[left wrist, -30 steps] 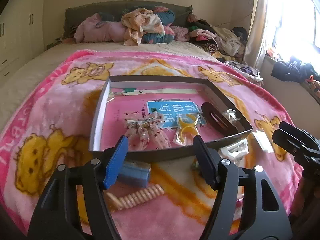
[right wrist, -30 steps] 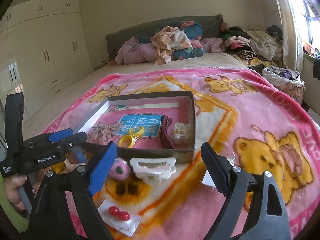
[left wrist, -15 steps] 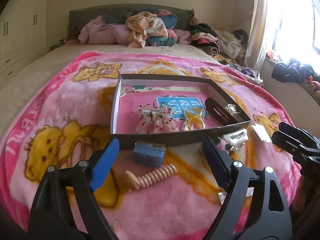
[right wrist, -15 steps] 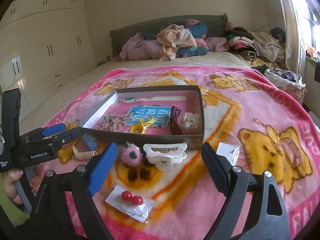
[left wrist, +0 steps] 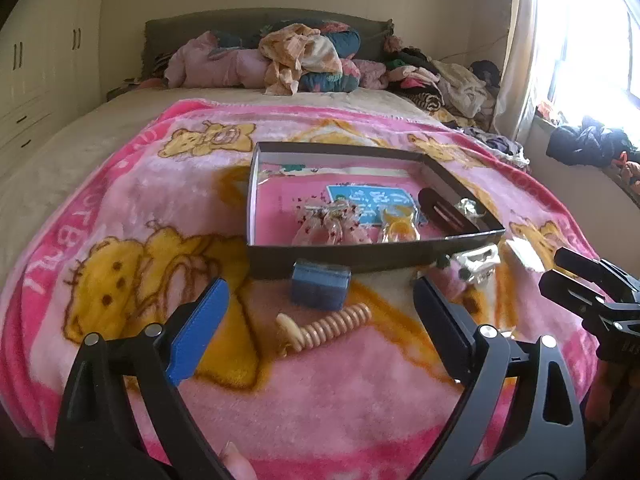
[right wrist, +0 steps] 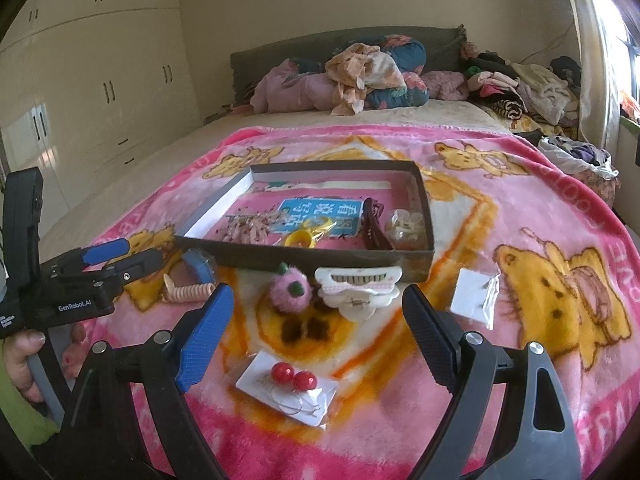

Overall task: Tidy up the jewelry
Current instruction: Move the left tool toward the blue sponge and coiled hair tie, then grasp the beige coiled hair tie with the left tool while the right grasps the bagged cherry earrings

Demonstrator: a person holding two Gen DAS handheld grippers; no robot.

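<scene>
Lying in the shallow box (left wrist: 344, 266) on the pink blanket (left wrist: 132, 200) are the pieces already sorted: a beaded bow (left wrist: 332, 226), a yellow clip (left wrist: 398, 228), a dark brown barrette (left wrist: 444, 212) and a clear wrapped piece (right wrist: 406, 222). Outside the near wall of the box, the unsorted items are found: a blue case (left wrist: 320, 286), a cream spiral hair tie (left wrist: 326, 326), a pink pompom (right wrist: 290, 292), a white claw clip (right wrist: 356, 290), a card of red ball earrings (right wrist: 292, 386) and a small packet (right wrist: 476, 298) to the right.

Compared with one second ago, the left gripper (left wrist: 320, 316) has been drawn back from the box toward the near edge of the bed, and its jaws have just been opening; nothing is held between them. The blue case and hair tie are now framed between its released fingers. The right gripper (right wrist: 316, 320) is likewise released and empty, with the pompom and claw clip ahead of it.

A deposit is judged complete, and a fresh pick is being set up. Six items remain to be placed.
</scene>
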